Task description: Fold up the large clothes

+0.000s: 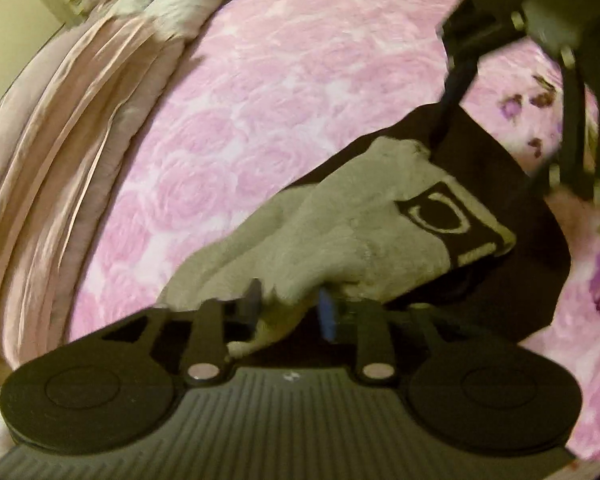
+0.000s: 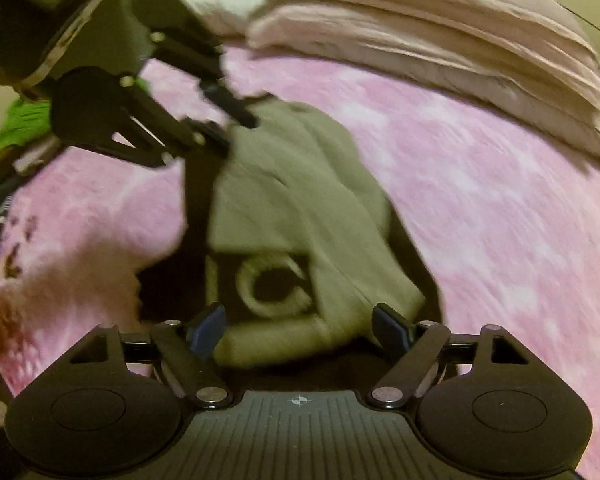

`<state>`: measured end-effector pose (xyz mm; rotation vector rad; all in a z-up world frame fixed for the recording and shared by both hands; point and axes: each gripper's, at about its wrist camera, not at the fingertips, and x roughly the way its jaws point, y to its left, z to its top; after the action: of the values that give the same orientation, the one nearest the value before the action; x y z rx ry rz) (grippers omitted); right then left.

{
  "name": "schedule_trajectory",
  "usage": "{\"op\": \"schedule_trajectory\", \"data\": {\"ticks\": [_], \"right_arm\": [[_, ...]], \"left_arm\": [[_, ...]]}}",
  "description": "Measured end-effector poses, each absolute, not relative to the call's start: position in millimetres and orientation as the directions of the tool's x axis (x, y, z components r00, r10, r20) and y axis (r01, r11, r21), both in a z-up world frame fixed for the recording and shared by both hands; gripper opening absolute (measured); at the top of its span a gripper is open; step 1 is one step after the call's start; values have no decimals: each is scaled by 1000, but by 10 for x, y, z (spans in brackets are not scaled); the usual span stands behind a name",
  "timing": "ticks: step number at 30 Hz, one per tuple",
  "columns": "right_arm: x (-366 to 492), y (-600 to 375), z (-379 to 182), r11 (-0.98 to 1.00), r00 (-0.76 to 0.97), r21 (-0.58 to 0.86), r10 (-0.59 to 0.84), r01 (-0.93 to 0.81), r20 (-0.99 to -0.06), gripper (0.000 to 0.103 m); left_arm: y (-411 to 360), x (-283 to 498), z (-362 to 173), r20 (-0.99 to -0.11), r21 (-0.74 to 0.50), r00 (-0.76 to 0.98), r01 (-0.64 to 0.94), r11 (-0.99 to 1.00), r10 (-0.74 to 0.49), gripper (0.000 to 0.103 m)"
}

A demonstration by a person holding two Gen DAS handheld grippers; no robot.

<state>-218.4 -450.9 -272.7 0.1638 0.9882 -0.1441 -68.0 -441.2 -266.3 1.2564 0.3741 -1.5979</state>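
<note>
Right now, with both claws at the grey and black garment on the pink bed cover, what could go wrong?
1. The right claw is open around the garment, while the left claw looks shut on it. A lift now would probably raise one end only and twist it.
2. The grey part lies bunched over the black part, so folding now may press in creases.

One garment [image 1: 340, 232]; two grippers [image 1: 287, 312] [image 2: 300, 328]; one pink bedspread [image 1: 279, 100].
</note>
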Motion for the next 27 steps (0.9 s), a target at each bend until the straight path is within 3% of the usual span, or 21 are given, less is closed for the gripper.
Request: {"op": "schedule_trajectory", "data": {"ticks": [5, 9, 10, 12, 14, 20, 22, 24, 27], "right_arm": [[-1730, -4232, -2948, 984, 573, 68, -40, 166, -819, 77], [-1435, -4031, -3230, 992, 546, -45, -104, 120, -831, 76], [-1403, -3997, -3301, 989, 535, -94, -139, 110, -834, 72], [-1403, -4006, -3350, 981, 522, -156, -195, 119, -831, 29], [-1457, -4128, -3273, 972, 519, -135, -218, 192, -827, 0], [-1735, -4456, -2936, 906, 489, -128, -331, 403, -807, 0], [-1842, -4562, -2861, 877, 473, -128, -366, 463, -802, 0], [-1912, -4662, -2781, 850, 460, -123, -392, 512, -797, 0], [-1936, -4830, -2640, 825, 459, -101, -406, 556, -790, 0]], "left_arm": [[-4153, -264, -2702, -849, 314, 127, 902, -297, -513, 42], [-4070, 156, -2921, -845, 304, 162, 930, -208, -510, 52], [-4071, 262, -2972, -842, 294, 162, 938, -186, -515, 54], [-4084, 437, -3030, -835, 263, 148, 953, -150, -529, 61], [-4159, 605, -3078, -829, 219, 118, 968, -123, -546, 61], [-4503, 748, -3248, -815, 185, 46, 965, -184, -578, 62], [-4597, 770, -3297, -828, 158, -3, 958, -238, -560, 56], [-4636, 728, -3271, -836, 155, -29, 945, -287, -548, 21], [-4619, 616, -3099, -836, 166, -35, 935, -313, -548, 8]]}}
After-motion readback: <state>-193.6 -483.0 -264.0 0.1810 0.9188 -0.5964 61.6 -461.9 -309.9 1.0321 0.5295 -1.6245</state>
